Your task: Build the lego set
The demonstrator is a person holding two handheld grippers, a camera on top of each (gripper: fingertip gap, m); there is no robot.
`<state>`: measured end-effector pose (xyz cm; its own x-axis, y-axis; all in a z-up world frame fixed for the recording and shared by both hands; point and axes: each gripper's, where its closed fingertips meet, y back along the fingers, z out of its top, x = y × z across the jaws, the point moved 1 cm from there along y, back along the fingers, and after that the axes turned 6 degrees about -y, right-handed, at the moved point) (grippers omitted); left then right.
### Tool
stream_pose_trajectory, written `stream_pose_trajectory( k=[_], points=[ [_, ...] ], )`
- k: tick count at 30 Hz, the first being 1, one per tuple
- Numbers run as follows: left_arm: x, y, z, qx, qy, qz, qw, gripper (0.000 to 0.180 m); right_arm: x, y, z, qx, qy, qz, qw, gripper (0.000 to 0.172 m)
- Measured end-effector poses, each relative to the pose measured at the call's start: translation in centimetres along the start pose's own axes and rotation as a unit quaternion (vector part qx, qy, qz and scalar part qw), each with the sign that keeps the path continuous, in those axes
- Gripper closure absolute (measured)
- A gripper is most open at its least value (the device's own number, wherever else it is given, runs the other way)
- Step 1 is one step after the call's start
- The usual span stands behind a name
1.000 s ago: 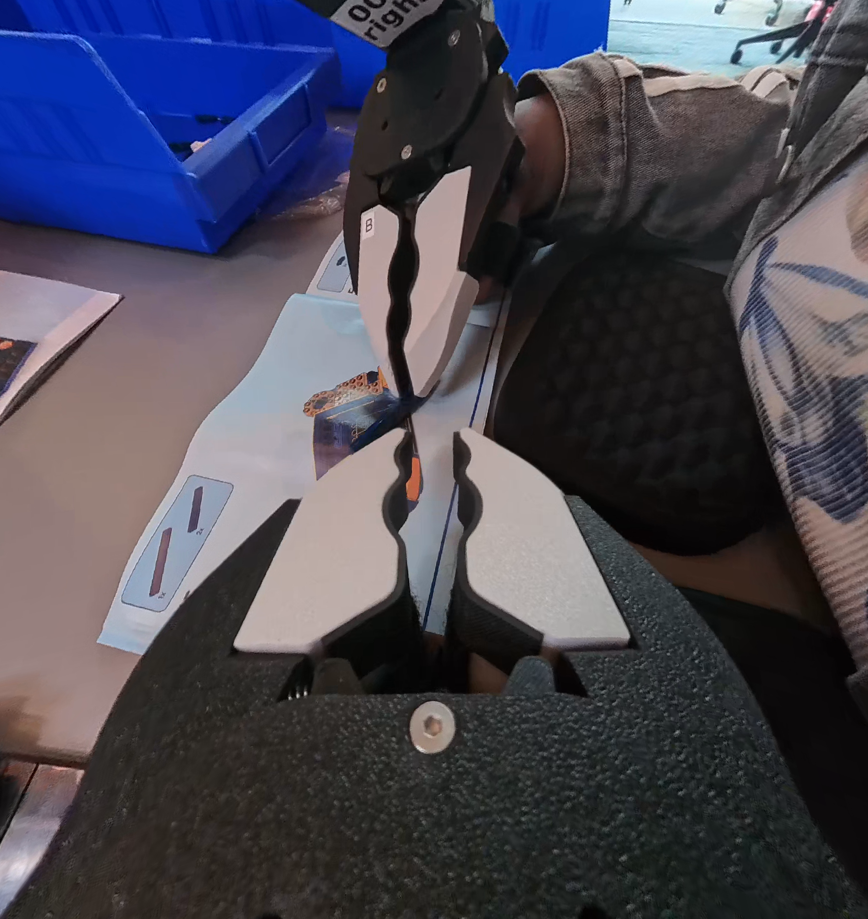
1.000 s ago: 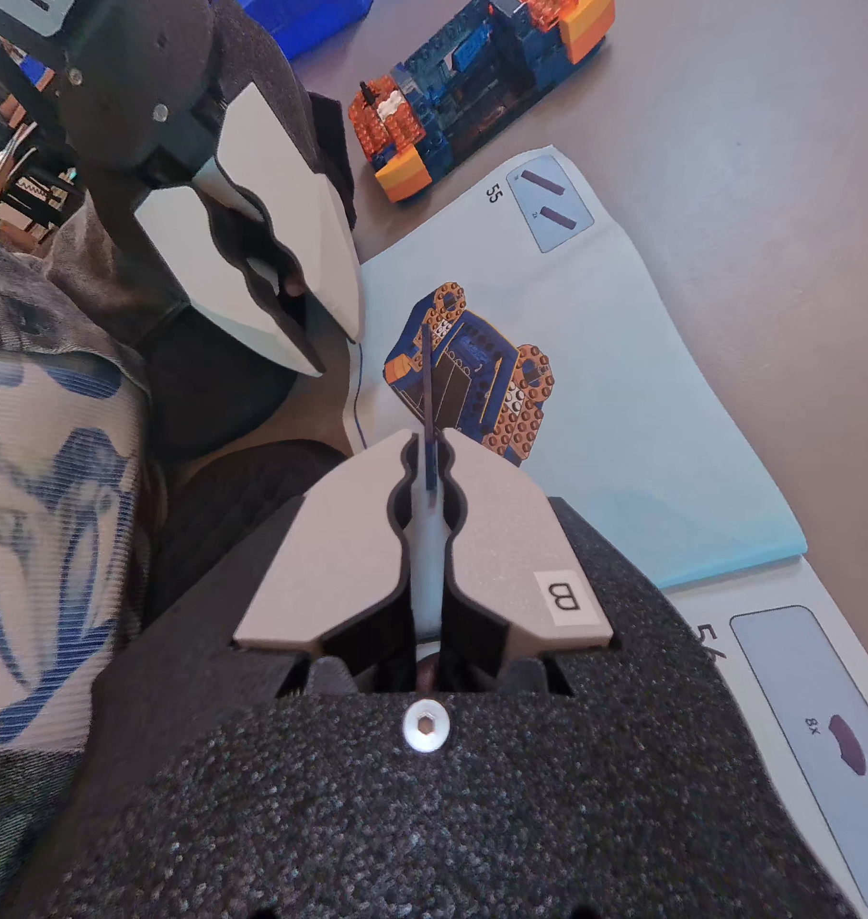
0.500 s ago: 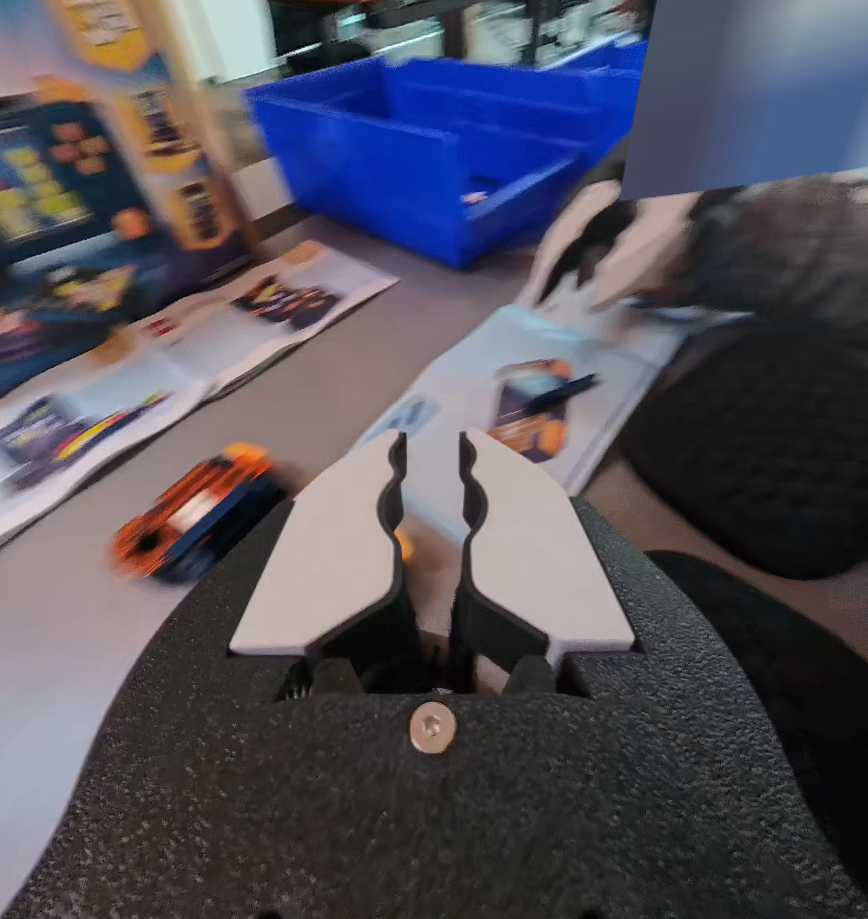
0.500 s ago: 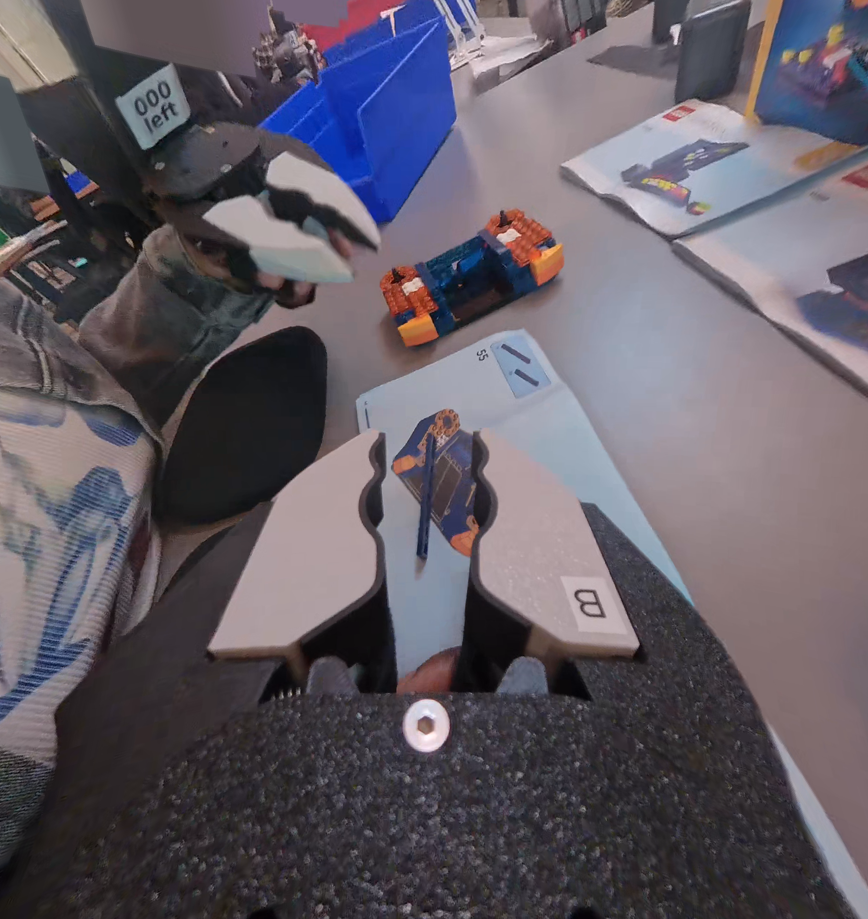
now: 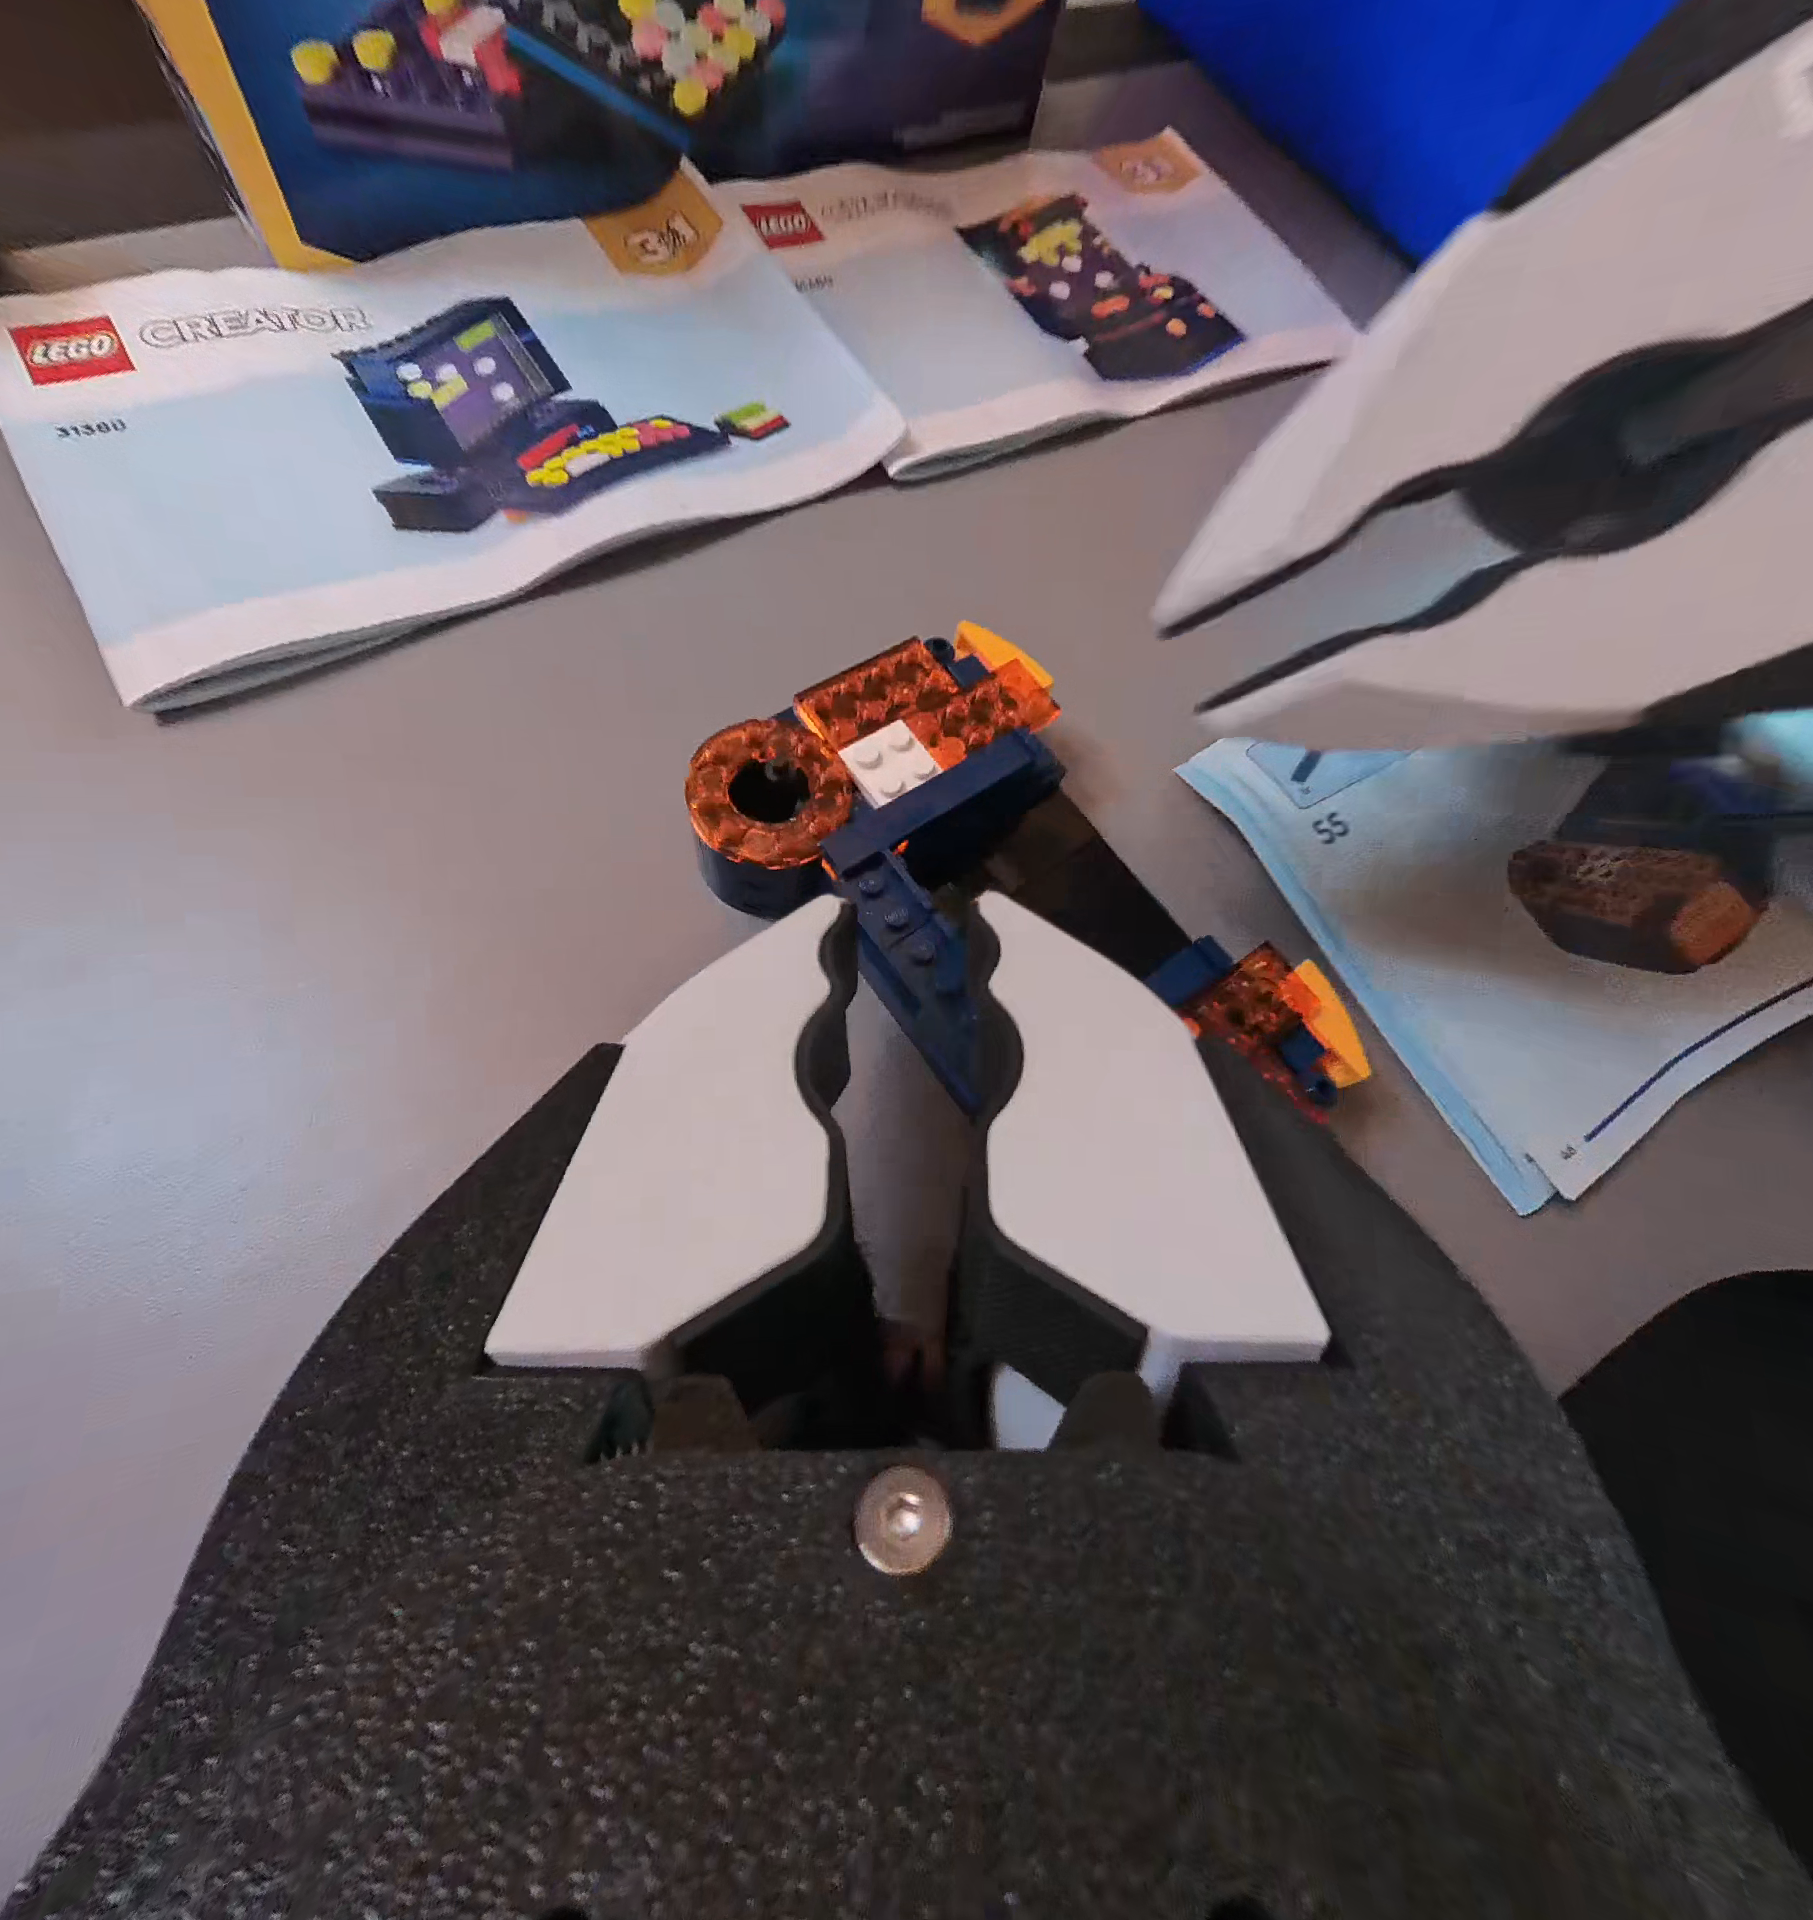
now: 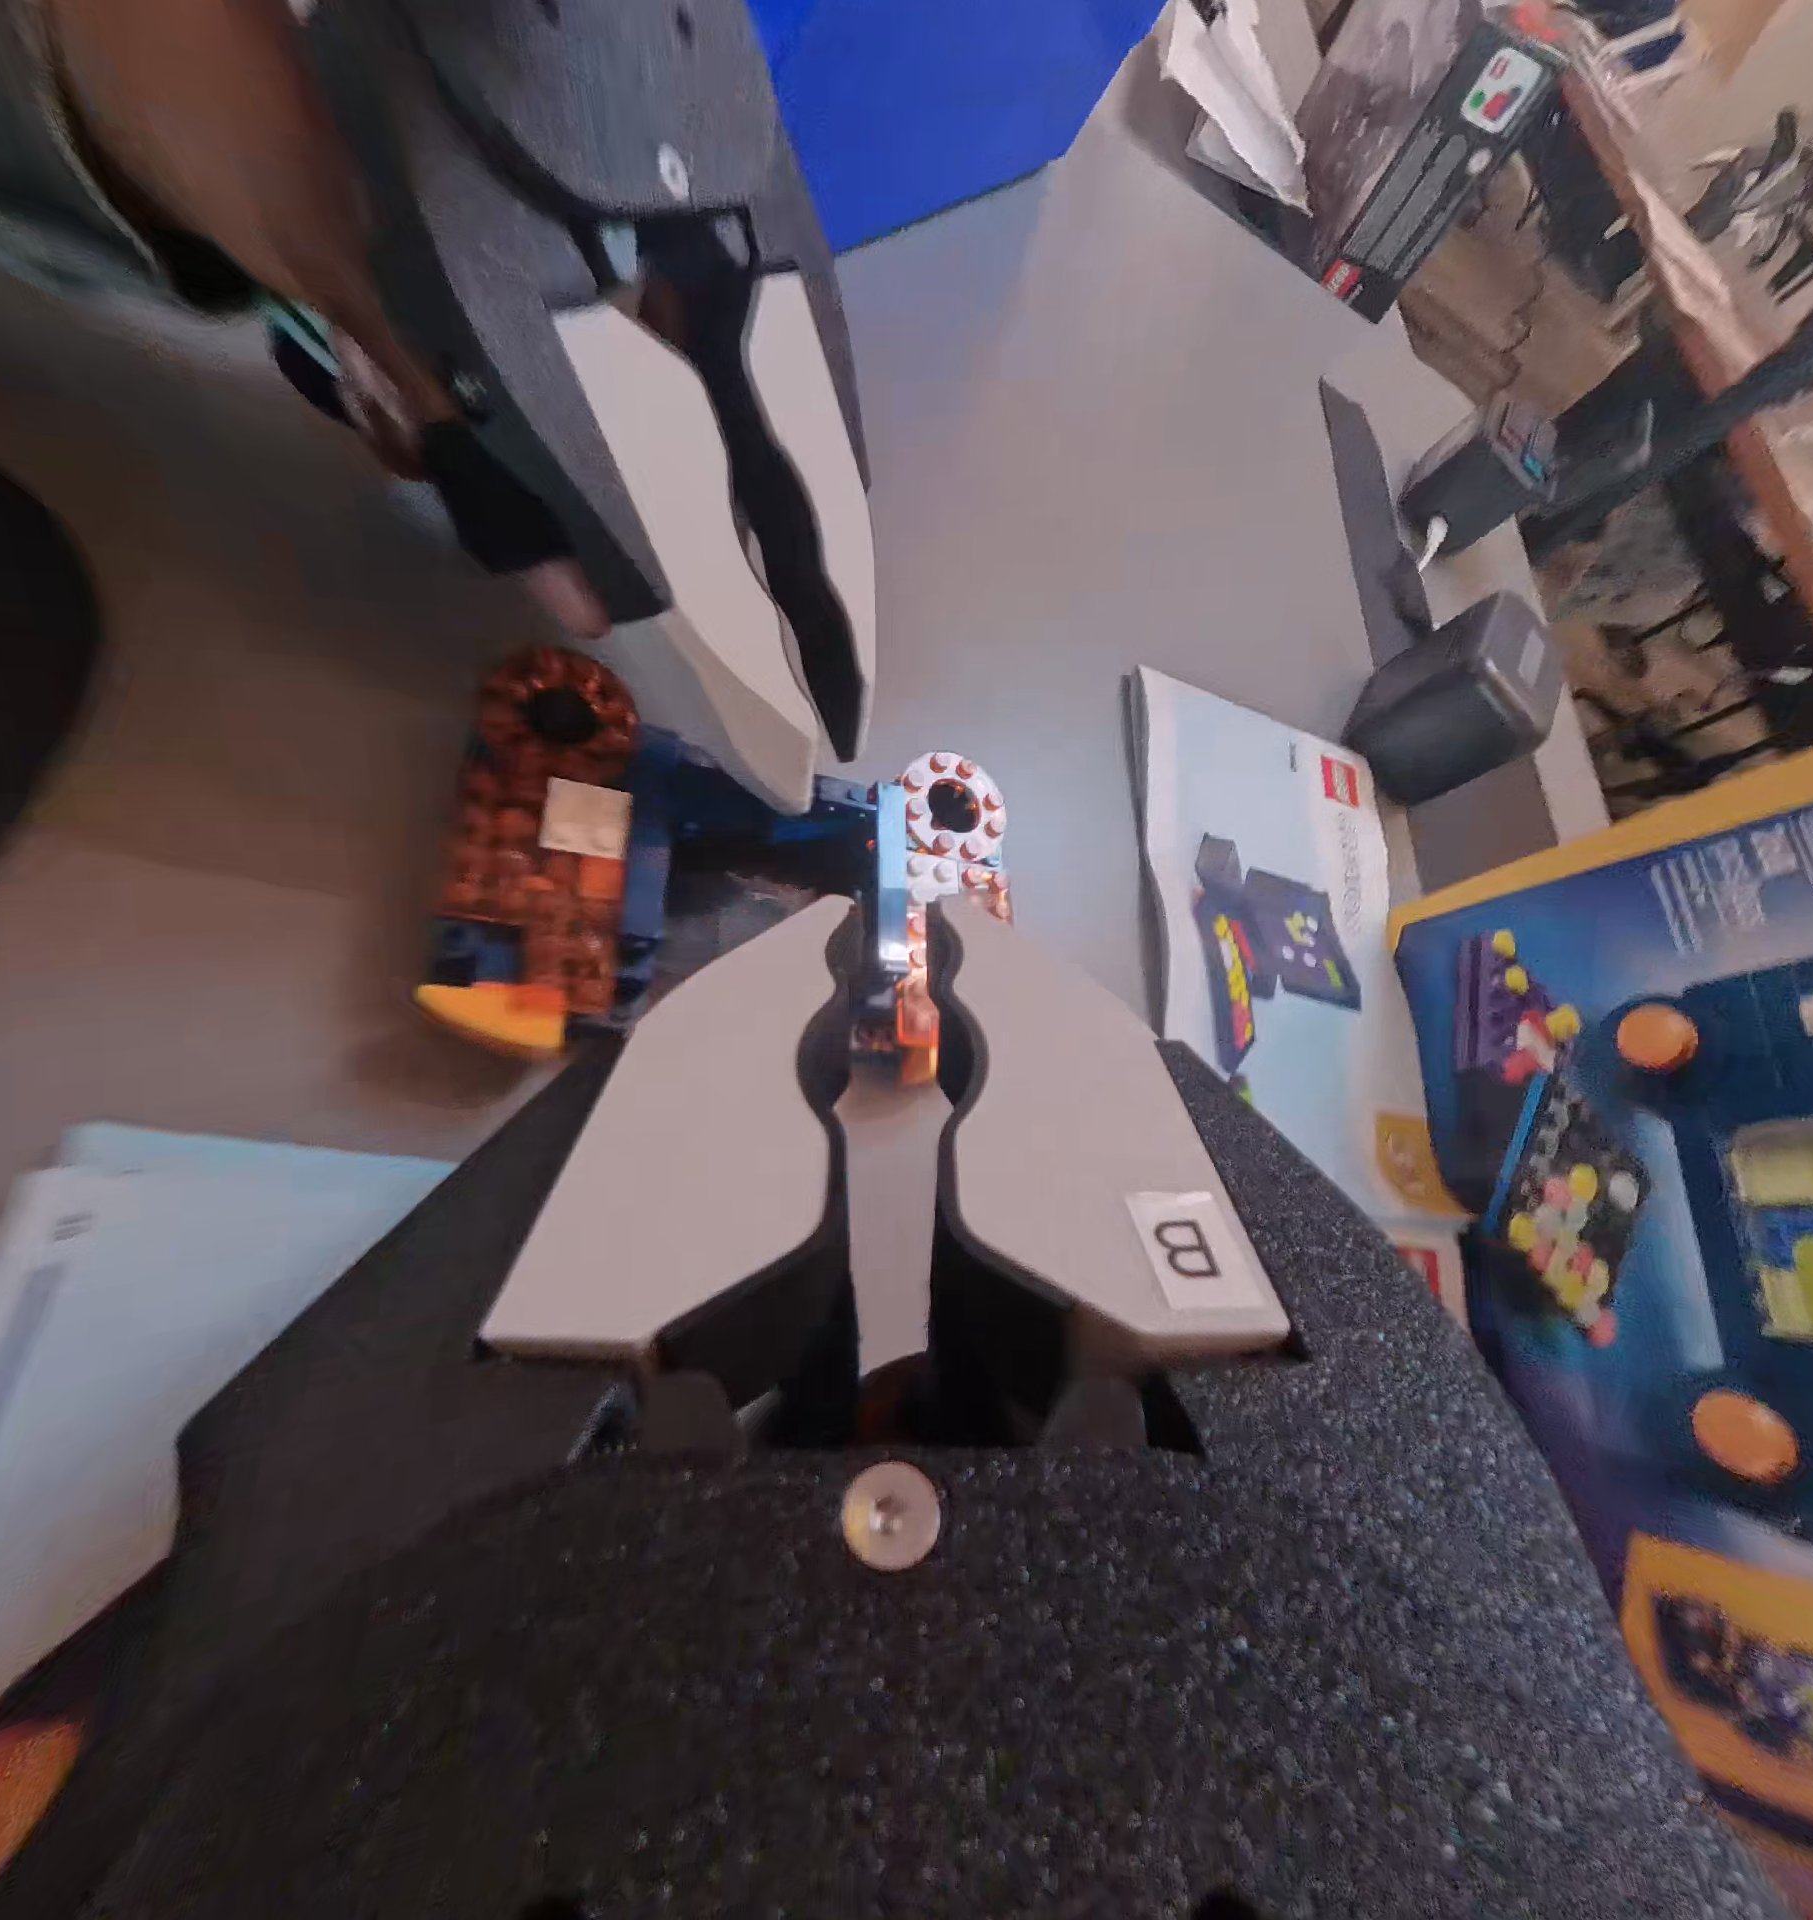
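— So, counting from the left in the left wrist view: how many booklets?

— Three. Two closed booklets [image 5: 445, 457] [image 5: 1068, 301] lie side by side at the far edge of the table [image 5: 258, 935], and one open booklet [image 5: 1484, 966] sits at the right. One printed box [image 5: 590, 104] stands behind the closed pair, and one blue bin [image 5: 1401, 104] is at the top right.

— And the brick model?

— One model [image 5: 912, 769], dark blue with orange studded plates, two orange rings and one white plate, resting mid-table between the booklets.

— What are the two grippers doing?

— The left gripper [image 5: 912, 914] has its jaws narrowly apart around a dark blue side strip of the model; I cannot tell whether the pads press it. The right gripper [image 6: 891, 925] straddles the ring-ended side of the model [image 6: 943, 831], again with pad contact unclear. In the right wrist view the left gripper's fingers [image 6: 767, 582] come down from above, tips at the model's middle.
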<state>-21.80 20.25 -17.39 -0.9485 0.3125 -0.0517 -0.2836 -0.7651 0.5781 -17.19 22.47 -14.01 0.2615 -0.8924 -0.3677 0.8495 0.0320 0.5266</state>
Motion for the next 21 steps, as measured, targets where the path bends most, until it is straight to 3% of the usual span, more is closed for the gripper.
stream_pose_trajectory(
  k=[5, 12, 21],
  points=[
    [-0.3, 0.2, 0.3, -0.03, 0.001, -0.022, 0.999, 0.175, 0.4, -3.2, -1.6, 0.016, 0.067, -0.021, 0.997, 0.161],
    [0.4, 0.3, 0.2, -0.052, 0.007, -0.048, 0.997, 0.18, 0.3, -4.0, -2.0, 0.042, 0.124, -0.044, 0.99, 0.161],
    [-0.3, 0.1, 0.1, -0.043, -0.041, -0.061, 0.996, 0.18, 0.2, -4.1, -1.8, 0.045, 0.172, -0.072, 0.981, 0.167]
  ],
)
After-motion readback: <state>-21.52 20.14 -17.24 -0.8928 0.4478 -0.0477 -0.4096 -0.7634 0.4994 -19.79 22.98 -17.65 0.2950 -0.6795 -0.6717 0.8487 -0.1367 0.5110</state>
